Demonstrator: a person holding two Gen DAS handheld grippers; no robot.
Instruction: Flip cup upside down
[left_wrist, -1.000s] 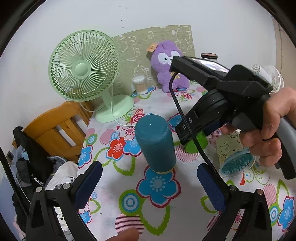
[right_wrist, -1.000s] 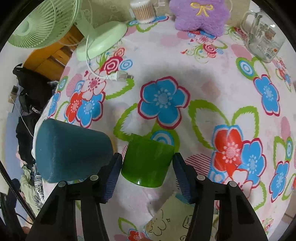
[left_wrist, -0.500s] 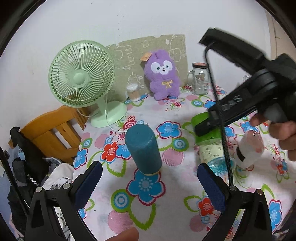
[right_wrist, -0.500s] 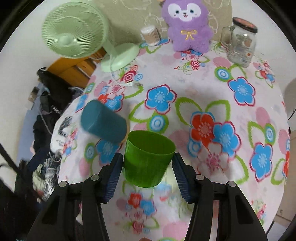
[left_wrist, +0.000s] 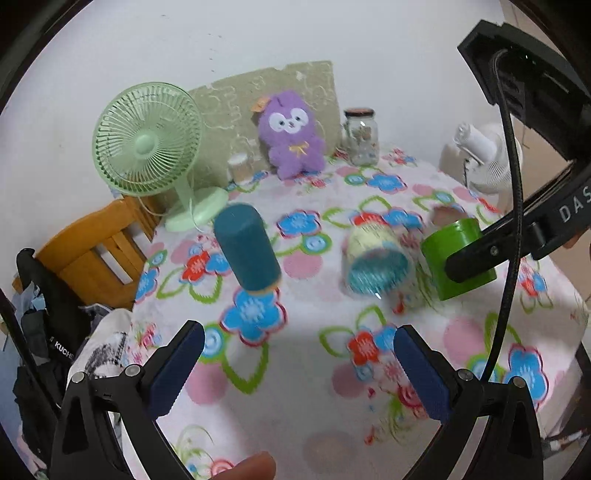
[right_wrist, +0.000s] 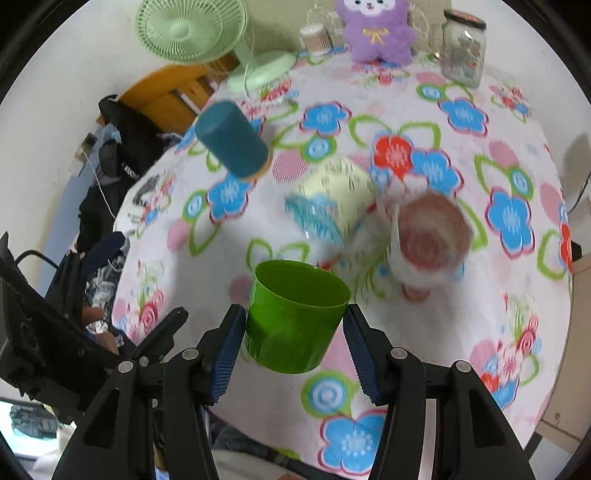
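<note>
My right gripper (right_wrist: 295, 343) is shut on a green plastic cup (right_wrist: 295, 314), held above the floral tablecloth with its open mouth up and away from me. The same green cup (left_wrist: 458, 258) shows at the right of the left wrist view, clamped by the right gripper's black finger. My left gripper (left_wrist: 299, 365) is open and empty, low over the near side of the table. A dark teal cup (left_wrist: 247, 247) stands upside down ahead of it, also in the right wrist view (right_wrist: 231, 138).
A pale yellow cup with a blue inside (right_wrist: 332, 206) lies on its side mid-table beside a whitish cup (right_wrist: 432, 236). At the back stand a green fan (left_wrist: 147, 147), a purple plush toy (left_wrist: 291, 133) and a glass jar (left_wrist: 360, 136). A wooden chair (left_wrist: 96, 251) is left.
My right gripper lifted the green cup off the table and drew back toward the near edge. My left gripper pulled back from the teal cup. The yellow cup is now blurred.
</note>
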